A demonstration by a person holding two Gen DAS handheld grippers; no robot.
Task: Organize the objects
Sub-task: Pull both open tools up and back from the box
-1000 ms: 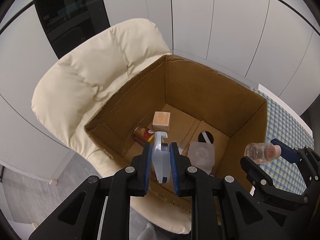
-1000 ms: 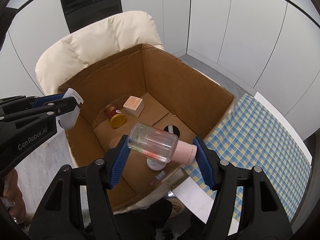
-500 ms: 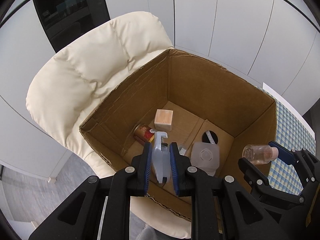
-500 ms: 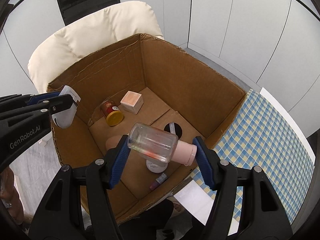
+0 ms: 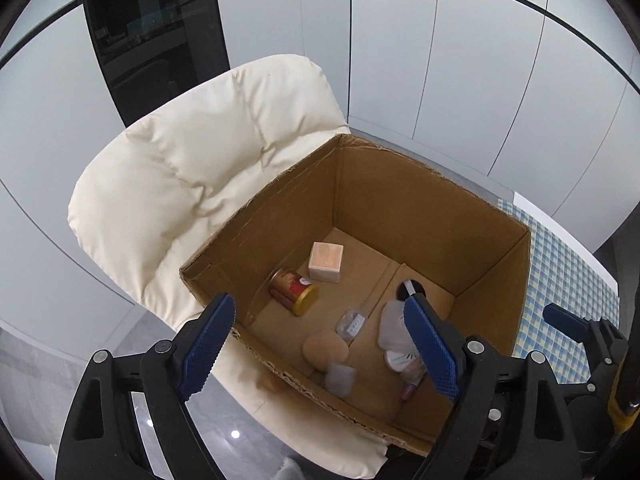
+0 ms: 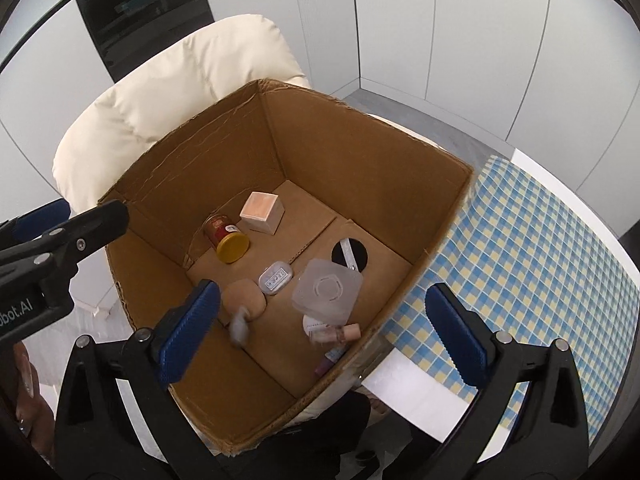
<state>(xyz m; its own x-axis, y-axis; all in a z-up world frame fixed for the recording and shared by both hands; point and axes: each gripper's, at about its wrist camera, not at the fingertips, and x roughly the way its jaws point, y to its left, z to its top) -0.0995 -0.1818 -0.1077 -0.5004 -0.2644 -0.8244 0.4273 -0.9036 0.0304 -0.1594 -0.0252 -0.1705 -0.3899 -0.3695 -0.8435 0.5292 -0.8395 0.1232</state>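
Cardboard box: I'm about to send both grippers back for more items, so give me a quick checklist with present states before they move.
1. Left gripper open and holding nothing: ok.
2. Right gripper open and holding nothing: ok.
3. Pink-capped bottle inside the cardboard box: ok, near the front right corner.
4. Small white bottle settled on the box floor: cannot tell, it is blurred.
5. Both grippers above the box rim, clear of its walls: ok.
6. Red jar and wooden block on the box floor: ok.
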